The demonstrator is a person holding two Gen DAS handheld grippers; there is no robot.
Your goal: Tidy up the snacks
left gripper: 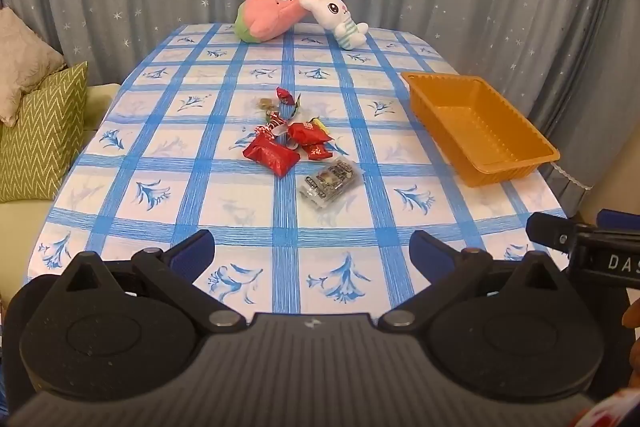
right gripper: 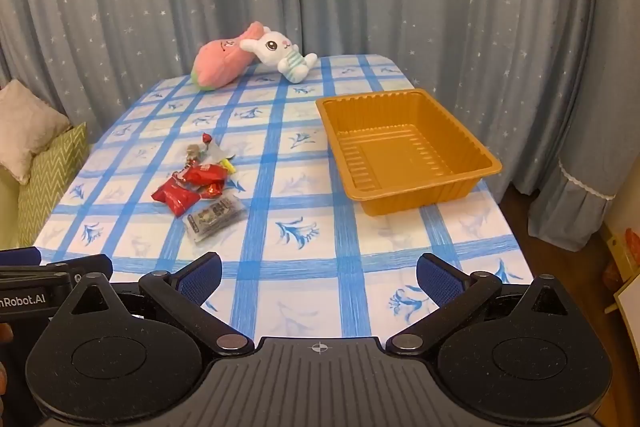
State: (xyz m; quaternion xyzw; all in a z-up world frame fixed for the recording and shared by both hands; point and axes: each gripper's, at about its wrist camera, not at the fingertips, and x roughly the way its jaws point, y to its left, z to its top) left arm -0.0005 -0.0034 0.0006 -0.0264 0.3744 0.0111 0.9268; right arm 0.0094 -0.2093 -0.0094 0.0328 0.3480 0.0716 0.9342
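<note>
A heap of wrapped snacks lies mid-table: several red packets (left gripper: 272,153) (right gripper: 180,197), a clear packet with dark print (left gripper: 330,183) (right gripper: 214,217) and small candies (left gripper: 284,95) (right gripper: 206,143). An orange plastic tray (left gripper: 516,163) (right gripper: 464,183) stands to the right of the heap; nothing shows inside it. My left gripper (left gripper: 312,251) is open and holds nothing, above the table's near edge, short of the heap. My right gripper (right gripper: 318,277) is open and holds nothing, above the near edge, in front of the tray.
The table has a blue-checked cloth (left gripper: 240,211) (right gripper: 300,187). A pink plush (left gripper: 272,15) (right gripper: 220,67) and a white rabbit plush (left gripper: 340,15) (right gripper: 286,57) lie at the far end. Cushions (left gripper: 40,131) sit on a sofa at the left. Curtains hang behind.
</note>
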